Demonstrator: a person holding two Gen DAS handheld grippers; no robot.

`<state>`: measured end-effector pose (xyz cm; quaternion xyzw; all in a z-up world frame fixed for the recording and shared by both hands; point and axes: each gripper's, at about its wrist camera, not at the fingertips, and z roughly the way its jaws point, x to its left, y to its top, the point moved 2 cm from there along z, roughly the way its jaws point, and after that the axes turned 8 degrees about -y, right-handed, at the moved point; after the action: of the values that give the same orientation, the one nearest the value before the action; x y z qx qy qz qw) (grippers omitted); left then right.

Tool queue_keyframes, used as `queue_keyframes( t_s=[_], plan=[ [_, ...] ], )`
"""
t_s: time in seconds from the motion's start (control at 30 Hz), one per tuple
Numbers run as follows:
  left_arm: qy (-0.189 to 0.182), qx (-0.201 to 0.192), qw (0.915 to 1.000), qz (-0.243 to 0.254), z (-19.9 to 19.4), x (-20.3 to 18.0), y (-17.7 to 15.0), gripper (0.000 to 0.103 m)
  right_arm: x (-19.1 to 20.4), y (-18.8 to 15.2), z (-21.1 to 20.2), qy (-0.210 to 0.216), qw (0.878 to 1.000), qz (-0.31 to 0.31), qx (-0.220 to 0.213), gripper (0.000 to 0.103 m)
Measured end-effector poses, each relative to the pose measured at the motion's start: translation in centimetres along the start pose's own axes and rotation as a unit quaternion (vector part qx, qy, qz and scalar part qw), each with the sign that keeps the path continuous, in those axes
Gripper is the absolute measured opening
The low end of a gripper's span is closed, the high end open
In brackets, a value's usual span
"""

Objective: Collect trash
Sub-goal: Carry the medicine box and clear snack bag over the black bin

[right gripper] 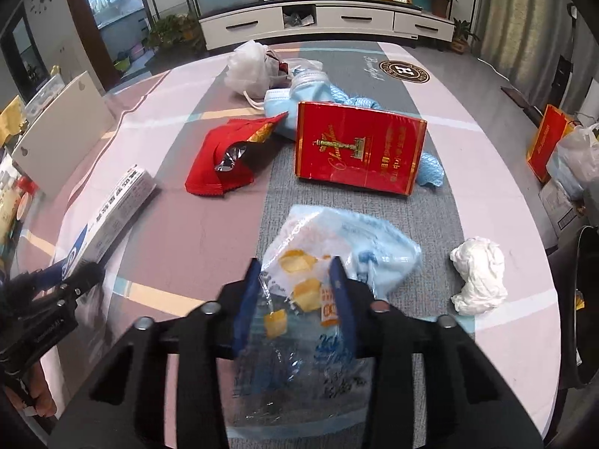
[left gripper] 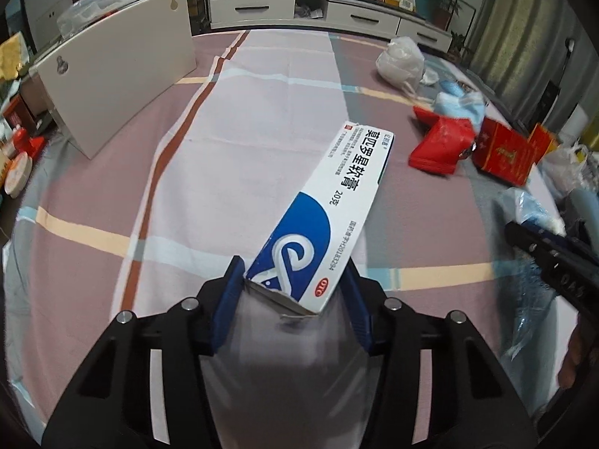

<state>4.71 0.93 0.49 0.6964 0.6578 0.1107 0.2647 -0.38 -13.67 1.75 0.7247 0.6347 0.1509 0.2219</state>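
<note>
Both hands are just starting: the left gripper (left gripper: 294, 284) pinches the ointment box (left gripper: 329, 202), the right gripper (right gripper: 295, 280) seemingly nips the clear plastic bag (right gripper: 329, 262), while wrappers and tissue (right gripper: 479, 277) await on the table (right gripper: 505, 202).

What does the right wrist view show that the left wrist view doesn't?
Right wrist only: the crumpled white tissue, the round logo on the tablecloth, and the right gripper closed on the clear plastic bag with yellow pieces inside.
Left wrist only: the printed face of the ointment box, gripped at its torn near end by the left gripper.
Both: that box, the white board, red foil pouch, red carton, white plastic bag and TV cabinet.
</note>
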Motion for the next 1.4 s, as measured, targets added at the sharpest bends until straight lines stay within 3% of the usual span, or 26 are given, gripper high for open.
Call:
queue_keyframes(
  t_s=[0.2, 0.23, 0.27, 0.37, 0.47, 0.63, 0.97, 1.27, 1.3, 1.37, 1.4],
  plan=[
    [-0.020, -0.037, 0.9991, -0.008, -2.7, -0.9, 0.1, 0.048, -0.2, 0.1, -1.2, -0.003, 1.000, -0.005, -0.014, 0.020],
    [-0.027, -0.048, 0.9984, -0.012, -3.5, -1.1, 0.1, 0.040, -0.4, 0.2, -1.5, -0.001, 1.000, -0.001, -0.016, 0.020],
    [-0.033, -0.052, 0.9980, -0.014, -3.9, -1.2, 0.1, 0.015, -0.5, 0.2, -1.7, 0.000, 1.000, 0.001, -0.019, 0.020],
    [-0.064, -0.055, 0.9962, -0.024, -4.9, -1.5, -0.1, 0.016, -0.9, 0.4, -2.7, 0.000, 0.999, 0.007, -0.031, 0.019],
    [-0.060, -0.056, 0.9963, -0.024, -5.2, -1.7, -0.3, 0.016, -1.2, 0.5, -3.4, 0.002, 0.999, 0.011, -0.038, 0.019],
    [-0.085, -0.049, 0.9940, -0.048, -5.5, -1.1, -0.3, 0.014, -1.4, 0.5, -4.2, 0.001, 0.999, 0.014, -0.043, 0.019],
    [-0.141, -0.116, 0.9800, -0.079, -9.9, -0.9, 0.0, 0.012, -2.3, 1.2, -6.4, 0.009, 0.997, 0.031, -0.067, 0.019],
    [-0.160, -0.143, 0.9736, -0.076, -12.1, -1.7, 0.0, 0.012, -2.6, 1.1, -7.1, 0.030, 0.997, 0.027, -0.062, 0.019],
    [-0.161, -0.144, 0.9735, -0.075, -12.2, -1.8, 0.0, 0.012, -2.7, 1.0, -6.9, 0.034, 0.998, 0.026, -0.054, 0.020],
    [-0.163, -0.144, 0.9731, -0.076, -12.3, -1.9, 0.0, 0.012, -2.9, 0.9, -6.3, 0.050, 0.997, 0.032, -0.039, 0.040],
    [-0.163, -0.143, 0.9730, -0.077, -12.3, -1.8, 0.0, 0.012, -3.2, 0.9, -6.1, 0.054, 0.997, 0.039, -0.035, 0.059]
  ],
)
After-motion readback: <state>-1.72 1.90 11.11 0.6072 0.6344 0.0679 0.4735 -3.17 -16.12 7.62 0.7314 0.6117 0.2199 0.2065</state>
